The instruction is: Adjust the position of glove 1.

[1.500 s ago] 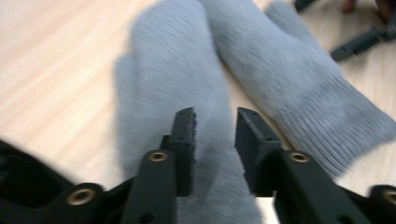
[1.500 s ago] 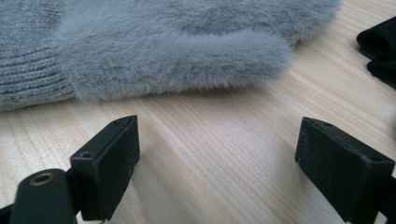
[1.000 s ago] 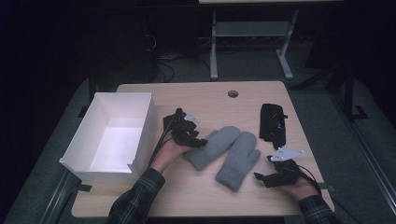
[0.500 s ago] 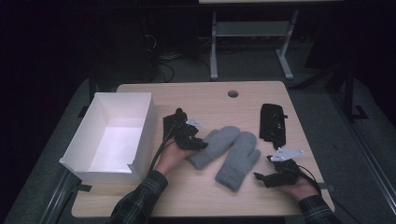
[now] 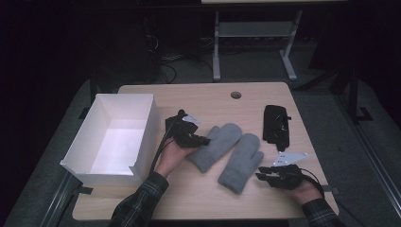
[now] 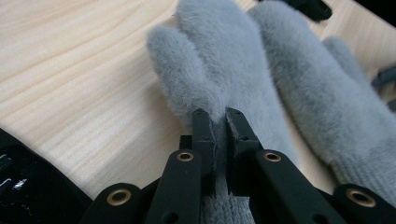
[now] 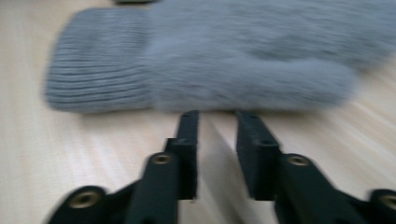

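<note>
Left gripper [image 6: 215, 116] has just closed, pinching left mitten [image 5: 213, 144] on table [image 5: 198, 94]; right gripper [image 7: 215, 114], jaws closing to a narrow empty gap, apparently short of right mitten [image 7: 224, 60]; white box [image 5: 142, 123] empty, nothing lifted.

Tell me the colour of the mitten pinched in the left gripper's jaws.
Grey and fuzzy; the mitten shows best in the left gripper view.

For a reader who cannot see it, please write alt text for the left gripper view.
The left tongs, jaws nearly together after closing, pinch the fuzzy edge of a grey mitten near its thumb on a light wooden table. A second grey mitten lies beside it at the right.
</note>
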`<act>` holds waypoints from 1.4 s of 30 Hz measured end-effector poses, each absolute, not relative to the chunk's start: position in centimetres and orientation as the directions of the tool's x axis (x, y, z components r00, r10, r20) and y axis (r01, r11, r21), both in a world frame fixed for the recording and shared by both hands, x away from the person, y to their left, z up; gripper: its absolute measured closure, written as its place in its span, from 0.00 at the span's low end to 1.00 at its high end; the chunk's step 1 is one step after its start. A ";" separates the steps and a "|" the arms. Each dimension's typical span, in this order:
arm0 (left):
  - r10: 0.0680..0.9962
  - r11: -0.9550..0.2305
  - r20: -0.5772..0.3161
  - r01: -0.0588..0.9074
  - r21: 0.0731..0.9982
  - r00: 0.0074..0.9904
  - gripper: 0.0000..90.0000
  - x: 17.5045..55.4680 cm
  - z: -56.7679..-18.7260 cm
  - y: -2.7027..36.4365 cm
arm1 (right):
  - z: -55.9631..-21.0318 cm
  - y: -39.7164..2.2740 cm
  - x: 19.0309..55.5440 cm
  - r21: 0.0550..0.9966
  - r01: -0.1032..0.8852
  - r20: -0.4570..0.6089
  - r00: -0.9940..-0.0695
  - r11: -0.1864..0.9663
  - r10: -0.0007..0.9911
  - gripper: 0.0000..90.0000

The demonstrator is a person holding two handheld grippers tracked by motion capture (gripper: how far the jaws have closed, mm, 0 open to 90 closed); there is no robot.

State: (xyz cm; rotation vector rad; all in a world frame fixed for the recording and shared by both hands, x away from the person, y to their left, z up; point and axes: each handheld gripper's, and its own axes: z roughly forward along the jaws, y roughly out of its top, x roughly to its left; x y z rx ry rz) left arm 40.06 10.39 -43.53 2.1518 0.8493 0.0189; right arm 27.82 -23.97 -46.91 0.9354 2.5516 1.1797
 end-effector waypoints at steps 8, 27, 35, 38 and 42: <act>0.560 -0.405 -0.316 0.585 0.703 0.766 0.94 39.5 -42.3 10.6 | -47.1 -22.3 28.1 0.733 0.448 0.094 -0.813 0.512 0.575 0.99; 0.585 -0.374 -0.328 0.606 0.702 0.742 0.94 39.2 -40.7 11.3 | -47.2 -17.5 30.1 0.739 0.400 0.058 -0.840 0.543 0.540 0.99; 0.567 -0.376 -0.335 0.598 0.708 0.752 0.94 38.7 -40.1 11.0 | -47.3 -15.5 30.5 0.737 0.387 0.045 -0.846 0.555 0.531 1.00; 0.559 -0.379 -0.334 0.592 0.712 0.759 0.94 38.4 -39.6 10.6 | -47.4 -14.6 30.8 0.742 0.383 0.040 -0.844 0.549 0.535 1.00; 0.549 -0.392 -0.317 0.574 0.719 0.773 0.94 38.0 -39.1 10.1 | -47.5 -14.2 31.0 0.743 0.382 0.037 -0.843 0.550 0.536 1.00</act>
